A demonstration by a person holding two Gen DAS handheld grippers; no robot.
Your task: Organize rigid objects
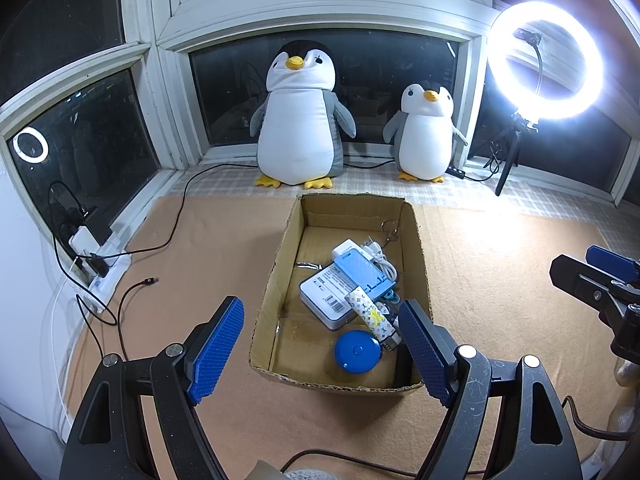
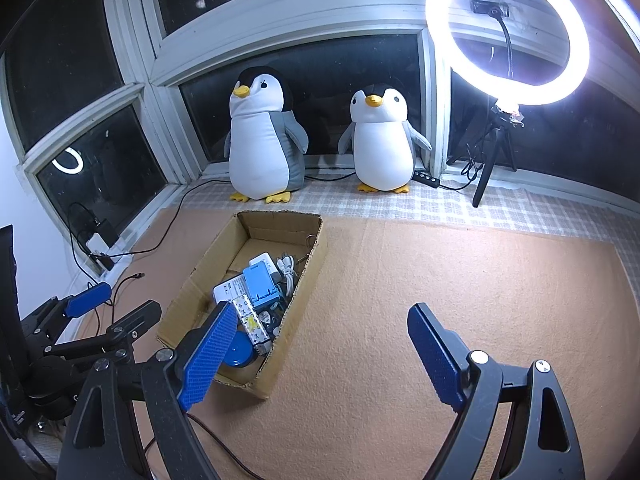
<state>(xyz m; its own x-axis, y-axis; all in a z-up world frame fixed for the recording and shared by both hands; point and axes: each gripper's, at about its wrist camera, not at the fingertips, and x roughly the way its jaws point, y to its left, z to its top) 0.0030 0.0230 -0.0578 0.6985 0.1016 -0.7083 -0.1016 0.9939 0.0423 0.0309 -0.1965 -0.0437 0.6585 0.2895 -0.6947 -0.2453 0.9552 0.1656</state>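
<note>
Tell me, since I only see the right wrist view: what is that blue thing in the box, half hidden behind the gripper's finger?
Observer: A round blue disc with a centre button, lying flat near the front wall of the cardboard box.
Operator: Anything hidden beside it?
Observer: Yes, something dark stands in the near right corner.
Operator: Is the other gripper holding anything?
Observer: No, the left gripper is open, with nothing gripped between its pads.

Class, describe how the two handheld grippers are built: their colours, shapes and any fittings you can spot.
Both the left gripper and right gripper match: black angular frames with triangular cut-outs, round silver bolt heads at the joints, and two long flat fingers faced with blue pads in a fine knurled texture. The black frame is lightly scratched. A dark cable trails near the left gripper's base.
</note>
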